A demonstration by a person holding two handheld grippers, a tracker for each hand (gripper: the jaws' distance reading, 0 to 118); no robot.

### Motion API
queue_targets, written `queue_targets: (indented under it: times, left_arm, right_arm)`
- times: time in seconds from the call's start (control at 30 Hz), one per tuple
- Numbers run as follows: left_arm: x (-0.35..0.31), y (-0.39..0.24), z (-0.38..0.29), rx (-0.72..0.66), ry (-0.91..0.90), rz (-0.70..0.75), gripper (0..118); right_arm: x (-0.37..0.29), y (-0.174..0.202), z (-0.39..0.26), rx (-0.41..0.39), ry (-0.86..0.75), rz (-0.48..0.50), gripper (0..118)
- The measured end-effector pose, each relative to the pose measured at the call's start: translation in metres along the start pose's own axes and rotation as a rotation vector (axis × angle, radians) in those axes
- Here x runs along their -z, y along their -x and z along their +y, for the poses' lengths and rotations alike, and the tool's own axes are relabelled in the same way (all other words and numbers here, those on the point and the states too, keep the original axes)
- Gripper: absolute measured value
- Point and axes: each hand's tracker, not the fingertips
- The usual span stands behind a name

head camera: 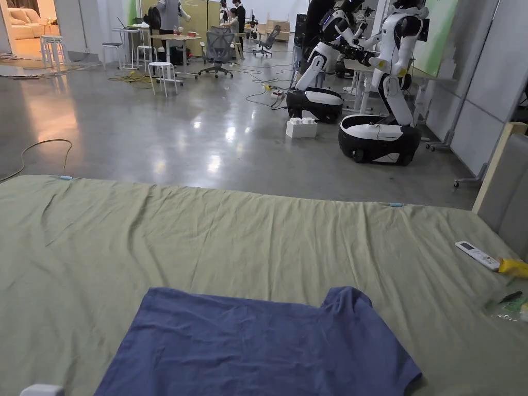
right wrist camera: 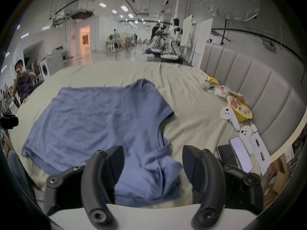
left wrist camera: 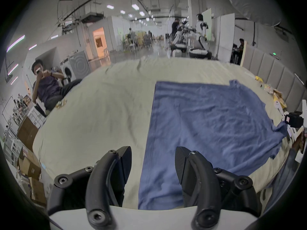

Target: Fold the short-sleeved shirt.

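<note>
On a bed spread with a wrinkled pale green sheet, a blue short-sleeved cotton shirt lies flat at the near edge. The left gripper hovers above its hem, jaws spread wide and empty; the right gripper is likewise agape above a sleeve. White handheld controllers rest well apart, beside the grey padded headboard.

Shirt near part cut off by head view's bottom edge; far people blurred.
</note>
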Motion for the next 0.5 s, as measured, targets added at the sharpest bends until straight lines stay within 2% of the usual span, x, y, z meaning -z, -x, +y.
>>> queue_targets:
  times: [0.23,0.37,0.4,0.43,0.47,0.5]
  left_arm:
    - [0.013,0.005,0.025,-0.036,-0.263,0.006,55]
    - [-0.009,-0.018,0.040,-0.033,-0.407,0.020,52]
    - [-0.011,-0.022,0.042,-0.032,-0.430,0.015,48]
    - [-0.014,-0.025,0.043,-0.031,-0.455,0.012,42]
    - [-0.016,-0.029,0.046,-0.024,-0.477,0.010,29]
    - [-0.018,-0.032,0.047,-0.023,-0.492,0.011,21]
  right_arm:
    - [-0.016,0.017,0.034,0.028,-0.225,0.033,80]
    - [-0.024,0.029,0.047,0.097,-0.359,0.045,77]
    - [-0.028,0.033,0.049,0.094,-0.395,0.047,69]
    - [-0.030,0.037,0.052,0.085,-0.430,0.044,53]
    - [-0.033,0.041,0.055,0.067,-0.468,0.035,25]
    - [-0.035,0.044,0.057,0.067,-0.476,0.051,12]
